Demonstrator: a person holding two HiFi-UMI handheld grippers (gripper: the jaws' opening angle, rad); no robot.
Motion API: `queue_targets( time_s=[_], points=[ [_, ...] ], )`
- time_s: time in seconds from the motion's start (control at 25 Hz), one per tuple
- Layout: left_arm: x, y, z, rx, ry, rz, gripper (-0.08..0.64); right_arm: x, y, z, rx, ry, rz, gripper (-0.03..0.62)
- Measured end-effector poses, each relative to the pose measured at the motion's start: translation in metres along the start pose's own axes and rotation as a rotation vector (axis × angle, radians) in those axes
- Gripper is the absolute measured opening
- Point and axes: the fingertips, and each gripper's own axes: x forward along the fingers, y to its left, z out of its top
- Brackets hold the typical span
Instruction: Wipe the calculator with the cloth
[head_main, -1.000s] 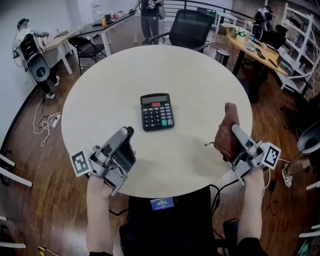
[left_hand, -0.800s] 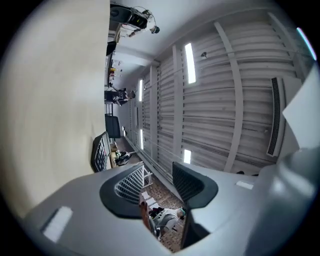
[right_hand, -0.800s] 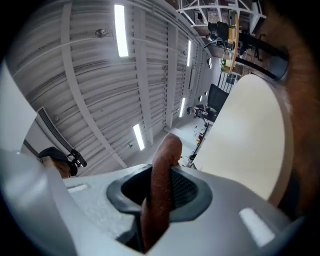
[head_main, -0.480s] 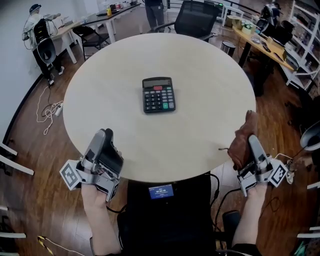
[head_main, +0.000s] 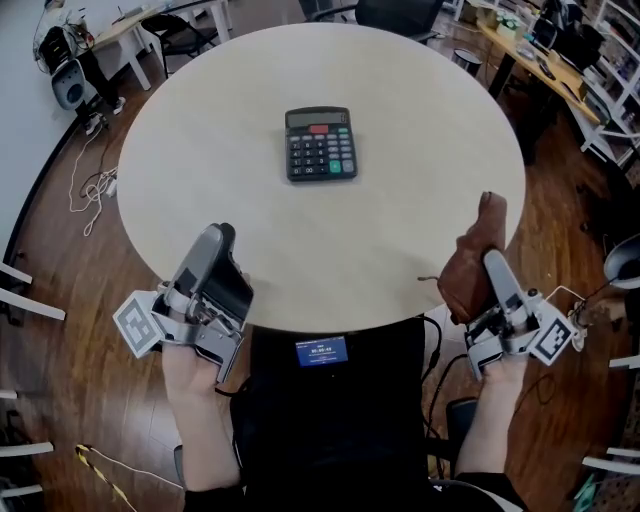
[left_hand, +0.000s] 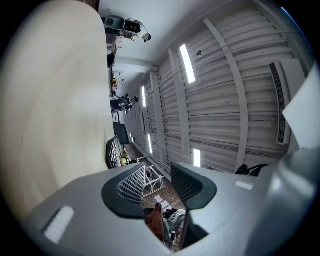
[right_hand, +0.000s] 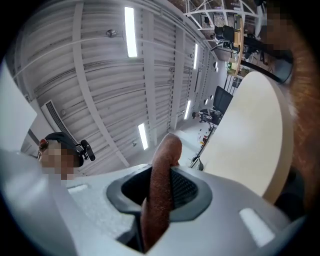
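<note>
Calculator (head_main: 320, 144): flat on round table (head_main: 420, 120), well apart from both grippers. Right gripper (head_main: 494, 264): clamped on brown cloth (head_main: 464, 284), at near table edge. Left gripper (head_main: 218, 240): empty, jaws parted, just been closing. Office chair (head_main: 400, 12), floor cables (head_main: 90, 185) beyond table.

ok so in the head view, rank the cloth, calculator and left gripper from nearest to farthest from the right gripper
1. cloth: pinched in the right gripper itself, at the right edge of the table.
2. calculator: up and to the left, around the table's middle.
3. left gripper: straight across, at the near left edge.
</note>
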Motion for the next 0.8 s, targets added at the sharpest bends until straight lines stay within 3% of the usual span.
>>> queue_targets(
  time_s=[0.32, 0.8],
  points=[
    [0.019, 0.007, -0.022, -0.006, 0.05, 0.007, 0.138, 0.043, 0.003, -0.008, -0.039, 0.05, 0.015, 0.097],
    [0.033, -0.006, -0.037, 0.016, 0.093, 0.003, 0.135, 0.074, -0.001, -0.024, 0.032, 0.068, 0.026, 0.095]
  ],
)
